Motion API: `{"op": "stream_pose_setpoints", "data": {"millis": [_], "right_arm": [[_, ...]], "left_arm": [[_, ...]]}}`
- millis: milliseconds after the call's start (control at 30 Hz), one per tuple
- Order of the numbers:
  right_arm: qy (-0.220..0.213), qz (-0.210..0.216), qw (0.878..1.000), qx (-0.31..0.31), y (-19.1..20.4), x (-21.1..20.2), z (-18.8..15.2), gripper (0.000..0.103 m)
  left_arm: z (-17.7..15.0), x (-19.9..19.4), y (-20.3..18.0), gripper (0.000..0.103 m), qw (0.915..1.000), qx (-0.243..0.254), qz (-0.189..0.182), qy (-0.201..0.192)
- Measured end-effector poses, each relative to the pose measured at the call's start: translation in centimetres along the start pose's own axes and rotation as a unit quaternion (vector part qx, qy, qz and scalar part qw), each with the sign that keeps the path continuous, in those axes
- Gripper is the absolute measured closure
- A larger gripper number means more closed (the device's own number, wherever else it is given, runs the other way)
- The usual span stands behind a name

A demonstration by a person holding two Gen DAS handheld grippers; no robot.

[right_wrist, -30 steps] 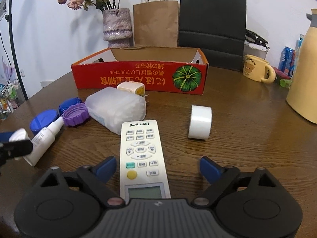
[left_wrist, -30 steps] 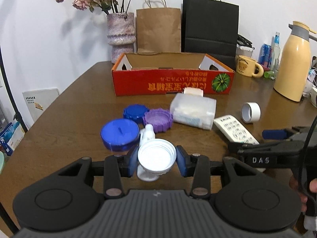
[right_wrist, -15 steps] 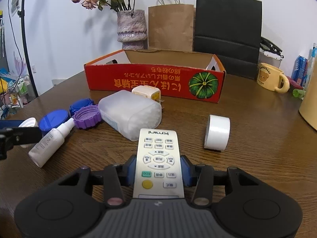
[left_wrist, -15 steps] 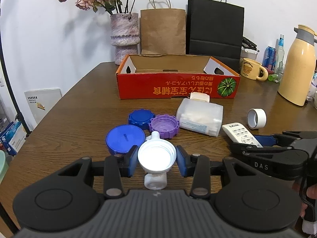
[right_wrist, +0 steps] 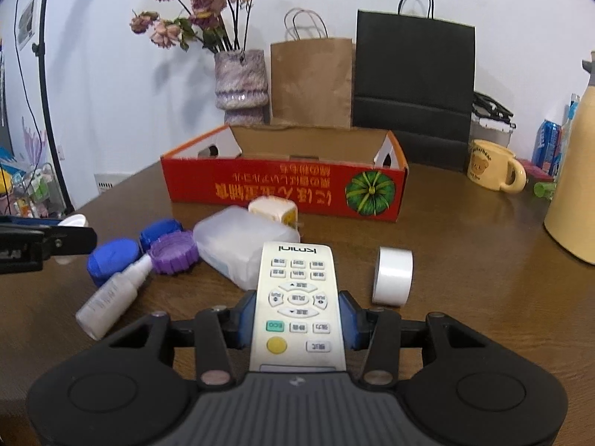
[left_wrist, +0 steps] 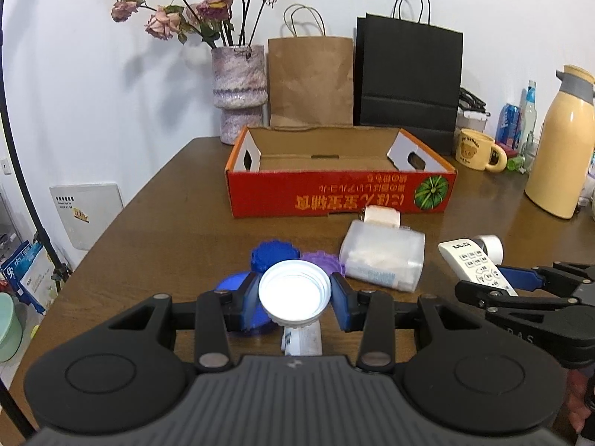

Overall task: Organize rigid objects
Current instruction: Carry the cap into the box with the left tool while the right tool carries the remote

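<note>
Table [left_wrist: 178, 200]: brown wood, carrying everything.
Box [left_wrist: 340, 195]: red cardboard, open, far centre.
Left hand-held gripper [left_wrist: 294, 299]: clamped on a white cap [left_wrist: 294, 293], raised above the small white bottle [right_wrist: 111, 295].
Right hand-held gripper [right_wrist: 295, 321]: clamped on a white remote control [right_wrist: 297, 301], near centre.
Loose items: clear plastic case [right_wrist: 241, 247], white tape roll [right_wrist: 392, 277], purple lid [right_wrist: 174, 252], two blue lids, between box and grippers.
</note>
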State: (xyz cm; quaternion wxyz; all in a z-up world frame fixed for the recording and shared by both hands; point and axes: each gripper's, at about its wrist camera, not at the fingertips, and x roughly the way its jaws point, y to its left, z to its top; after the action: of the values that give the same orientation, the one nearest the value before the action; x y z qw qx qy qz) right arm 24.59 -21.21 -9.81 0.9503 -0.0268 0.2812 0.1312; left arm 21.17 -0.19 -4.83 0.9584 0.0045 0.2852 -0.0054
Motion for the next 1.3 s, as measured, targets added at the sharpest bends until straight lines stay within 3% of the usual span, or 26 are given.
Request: {"op": "stream_pose_setpoints", "data": {"millis": [600, 1300], "right_arm": [[-0.055, -0.012, 0.998, 0.008, 0.2, 0.3, 5.8, 0.058], [-0.087, -0.015, 0.995, 0.038, -1.7, 7.8, 12.3, 0.058]], "left_arm": [[5.5, 2.1, 0.6, 0.062, 0.9994, -0.016, 0.003, -0.032], [12.5, 10.2, -0.5, 0.062, 0.9981, -0.027, 0.022, -0.05]]}}
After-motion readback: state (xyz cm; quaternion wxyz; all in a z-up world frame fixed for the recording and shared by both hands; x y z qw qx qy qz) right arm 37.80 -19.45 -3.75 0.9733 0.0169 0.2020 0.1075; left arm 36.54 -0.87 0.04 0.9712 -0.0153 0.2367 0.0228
